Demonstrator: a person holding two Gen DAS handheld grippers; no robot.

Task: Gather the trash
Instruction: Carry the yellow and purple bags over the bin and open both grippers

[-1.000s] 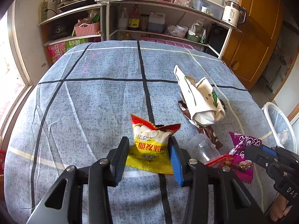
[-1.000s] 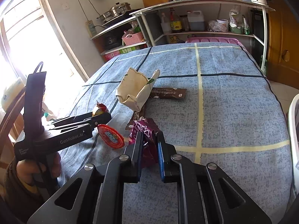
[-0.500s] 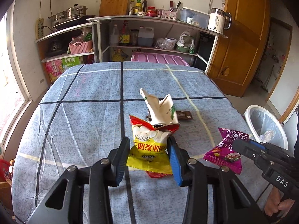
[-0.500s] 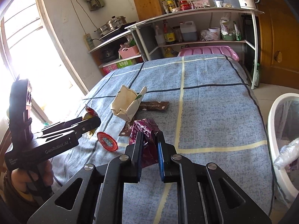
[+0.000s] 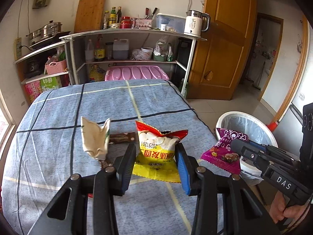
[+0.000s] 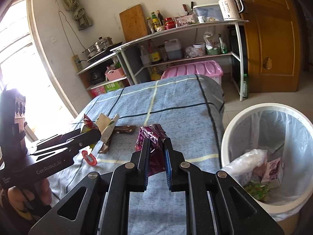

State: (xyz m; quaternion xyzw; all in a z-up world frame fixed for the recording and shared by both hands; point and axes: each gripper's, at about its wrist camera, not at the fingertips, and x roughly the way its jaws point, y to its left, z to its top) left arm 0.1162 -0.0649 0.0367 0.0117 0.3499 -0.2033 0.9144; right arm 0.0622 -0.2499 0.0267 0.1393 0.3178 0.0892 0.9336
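My left gripper (image 5: 155, 151) is shut on a yellow and red snack bag (image 5: 156, 152) and holds it above the blue table. My right gripper (image 6: 156, 144) is shut on a purple snack wrapper (image 6: 151, 143), raised near the table's right edge; the wrapper also shows in the left wrist view (image 5: 225, 150). A white trash bin (image 6: 234, 121) with a clear liner stands on the floor at the right, with some trash inside. A crumpled white paper carton (image 5: 95, 139), a brown wrapper (image 5: 121, 137) and a red lid (image 6: 90, 157) lie on the table.
The table (image 5: 58, 107) has a blue cloth with taped lines. Metal shelves (image 5: 133, 35) with bottles, pots and a kettle stand behind it. A pink plastic box (image 5: 135, 73) sits at the far edge. A wooden door (image 5: 221, 49) is at the right.
Both grippers have lifted and swung right toward the bin, each carrying its wrapper. The bin now fills more of the right wrist view.
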